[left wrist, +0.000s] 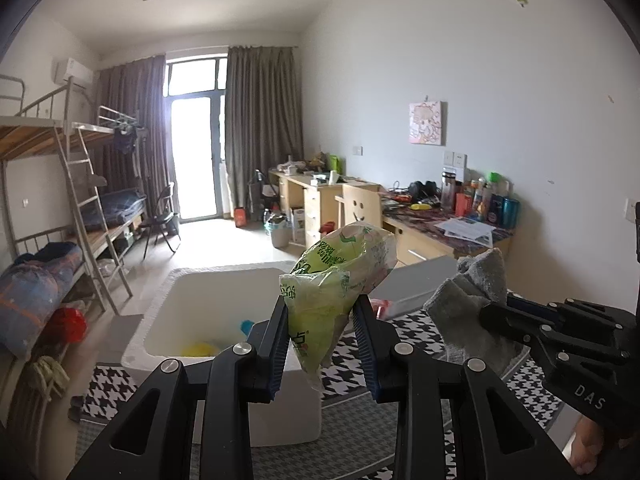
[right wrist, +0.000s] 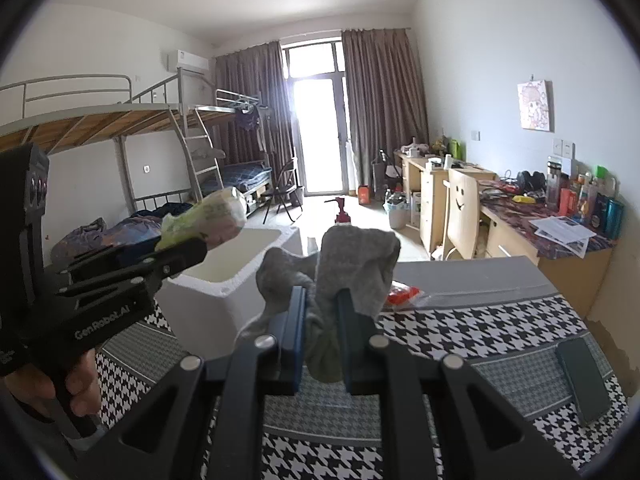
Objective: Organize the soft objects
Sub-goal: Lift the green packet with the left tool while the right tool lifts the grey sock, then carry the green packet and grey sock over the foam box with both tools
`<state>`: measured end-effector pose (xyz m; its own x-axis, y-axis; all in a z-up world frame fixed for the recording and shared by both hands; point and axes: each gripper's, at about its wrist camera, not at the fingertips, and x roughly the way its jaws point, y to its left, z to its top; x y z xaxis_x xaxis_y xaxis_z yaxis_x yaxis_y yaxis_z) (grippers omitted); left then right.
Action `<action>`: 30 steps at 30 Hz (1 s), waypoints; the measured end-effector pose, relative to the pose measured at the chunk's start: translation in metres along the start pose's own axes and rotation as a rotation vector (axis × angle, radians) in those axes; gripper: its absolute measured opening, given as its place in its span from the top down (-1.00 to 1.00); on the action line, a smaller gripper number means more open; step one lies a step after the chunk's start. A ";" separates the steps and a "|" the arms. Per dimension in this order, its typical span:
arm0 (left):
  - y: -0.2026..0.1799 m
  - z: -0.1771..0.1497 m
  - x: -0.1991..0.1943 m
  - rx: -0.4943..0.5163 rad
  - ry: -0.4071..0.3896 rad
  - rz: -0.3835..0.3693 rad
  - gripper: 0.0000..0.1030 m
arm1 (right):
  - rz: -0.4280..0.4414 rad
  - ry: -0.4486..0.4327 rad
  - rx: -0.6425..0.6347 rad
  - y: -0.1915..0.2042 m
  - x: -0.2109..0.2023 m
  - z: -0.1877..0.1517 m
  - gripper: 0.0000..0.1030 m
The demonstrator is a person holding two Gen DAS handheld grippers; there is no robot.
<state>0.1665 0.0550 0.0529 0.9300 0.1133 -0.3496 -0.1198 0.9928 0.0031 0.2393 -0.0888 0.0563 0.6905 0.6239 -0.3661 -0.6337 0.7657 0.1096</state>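
My left gripper [left wrist: 320,316] is shut on a green plastic tissue pack [left wrist: 336,280] and holds it up above the near right corner of a white foam box [left wrist: 160,312]. It also shows in the right wrist view [right wrist: 184,246], with the tissue pack [right wrist: 208,216] in it. My right gripper [right wrist: 322,308] is shut on a grey sock [right wrist: 348,272], raised above the houndstooth cloth [right wrist: 480,320]. The sock also shows in the left wrist view [left wrist: 476,284], to the right of the tissue pack. Inside the box lie a yellow item [left wrist: 198,349] and a blue item [left wrist: 246,326].
A dark phone [right wrist: 582,380] lies on the cloth at the right. A red packet [right wrist: 402,295] lies behind the sock near a grey board [right wrist: 480,276]. Cluttered desks [right wrist: 560,232] and a chair [right wrist: 462,212] stand at the right, bunk beds [right wrist: 100,120] at the left.
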 end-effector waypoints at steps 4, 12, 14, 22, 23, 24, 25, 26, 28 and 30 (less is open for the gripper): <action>0.003 0.006 0.000 -0.003 -0.014 0.024 0.36 | 0.009 -0.004 -0.009 0.004 0.003 0.006 0.65; 0.013 0.014 0.002 -0.012 -0.026 0.061 0.36 | 0.025 -0.010 -0.017 0.010 0.009 0.016 0.65; 0.015 0.015 0.003 -0.012 -0.027 0.069 0.36 | 0.032 -0.008 -0.016 0.011 0.013 0.019 0.65; 0.026 0.021 0.006 -0.023 -0.032 0.113 0.36 | 0.051 -0.007 -0.037 0.019 0.025 0.027 0.65; 0.028 0.021 0.006 -0.025 -0.033 0.119 0.36 | 0.053 -0.009 -0.039 0.020 0.025 0.028 0.65; 0.029 0.022 0.006 -0.026 -0.033 0.122 0.36 | 0.058 -0.010 -0.039 0.021 0.027 0.029 0.65; 0.030 0.023 0.007 -0.027 -0.034 0.126 0.36 | 0.061 -0.010 -0.040 0.021 0.027 0.030 0.65; 0.032 0.023 0.008 -0.030 -0.034 0.135 0.36 | 0.063 -0.010 -0.043 0.023 0.029 0.031 0.65; 0.034 0.024 0.009 -0.034 -0.032 0.143 0.36 | 0.067 -0.011 -0.042 0.024 0.032 0.033 0.65; 0.036 0.025 0.010 -0.035 -0.033 0.155 0.36 | 0.070 -0.010 -0.047 0.026 0.035 0.034 0.65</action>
<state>0.1804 0.0931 0.0728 0.9101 0.2673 -0.3166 -0.2746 0.9613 0.0223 0.2586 -0.0417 0.0783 0.6475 0.6772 -0.3494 -0.6958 0.7124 0.0912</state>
